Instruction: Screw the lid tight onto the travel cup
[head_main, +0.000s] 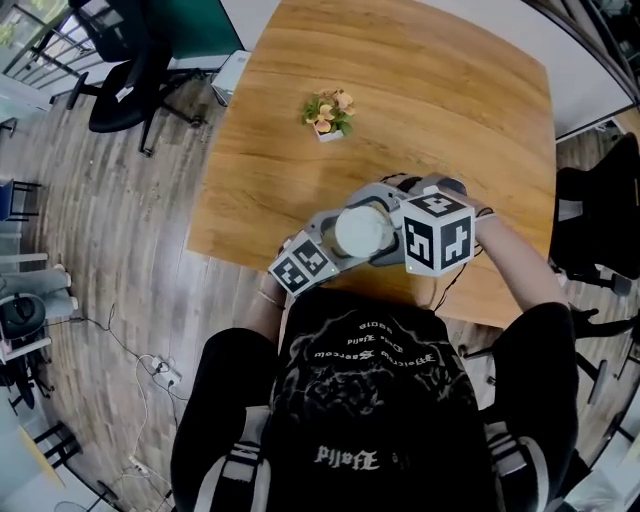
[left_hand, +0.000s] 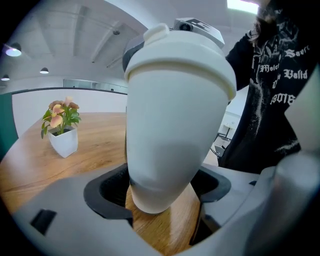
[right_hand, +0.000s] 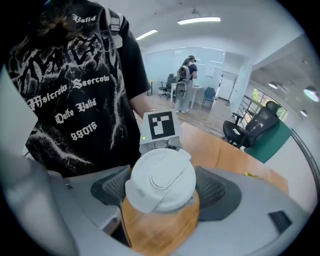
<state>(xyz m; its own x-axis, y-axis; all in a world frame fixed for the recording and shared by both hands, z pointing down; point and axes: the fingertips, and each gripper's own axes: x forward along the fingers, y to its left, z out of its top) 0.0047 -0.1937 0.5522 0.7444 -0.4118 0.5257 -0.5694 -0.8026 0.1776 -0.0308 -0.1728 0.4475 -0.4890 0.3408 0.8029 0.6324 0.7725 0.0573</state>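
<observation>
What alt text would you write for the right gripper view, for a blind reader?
A white cup lid sits between the right gripper's fingers, which touch its sides. Behind are a marker cube, a person's black T-shirt and a wooden table.

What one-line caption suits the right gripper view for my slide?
White travel-cup lid gripped between the fingers of the right gripper, over a wooden table.

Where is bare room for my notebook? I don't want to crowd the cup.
Bare wood lies left of the potted plant to the table's left edge, and right of it across to the far right corner. The near edge is crowded: left gripper and right gripper flank the travel cup.
</observation>
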